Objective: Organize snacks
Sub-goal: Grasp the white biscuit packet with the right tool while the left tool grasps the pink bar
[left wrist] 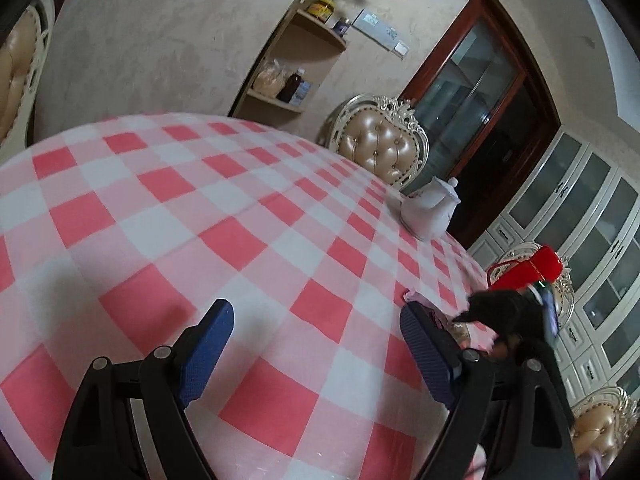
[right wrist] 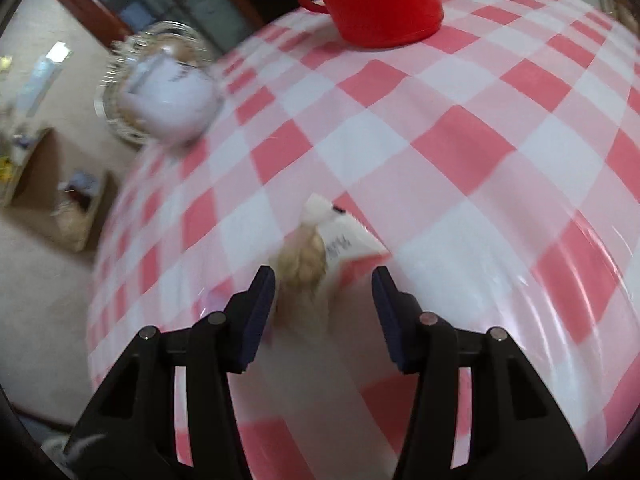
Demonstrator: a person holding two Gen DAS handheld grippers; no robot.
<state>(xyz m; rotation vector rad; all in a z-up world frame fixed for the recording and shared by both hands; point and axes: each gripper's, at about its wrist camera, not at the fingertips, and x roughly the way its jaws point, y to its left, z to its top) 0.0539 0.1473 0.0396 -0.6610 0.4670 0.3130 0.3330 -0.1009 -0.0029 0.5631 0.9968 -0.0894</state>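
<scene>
hovering over a surface [left wrist: 168, 216] under a pink-and-white checked cloth, left gripper [left wrist: 316, 344] tilted down with jaws spread wide and nothing but bare cloth between them. lying just past its right-hand finger, partly hidden: a snack packet [left wrist: 460, 326], with the right gripper [left wrist: 516, 312] showing as a dark blurred shape directly above it. sitting farther along that edge, a white teapot [left wrist: 430, 210] and a red mug [left wrist: 532, 270], well apart from each other.

seen from the right wrist, blurred by motion: right gripper [right wrist: 324, 292] pointing steeply down, jaws partly closed around a clear-wrapped snack packet [right wrist: 320, 264] holding a pale braided pastry, white label end pointing away. left-hand pad [right wrist: 260, 304] touching or nearly touching the wrapper; right-hand pad standing clear of the visible contents, so cannot tell whether the packet is actually pinched. packet resting on the cloth near the edge closest to the camera, red mug [right wrist: 384, 4] well beyond it at the far side, teapot [right wrist: 168, 96] off to the left.
</scene>
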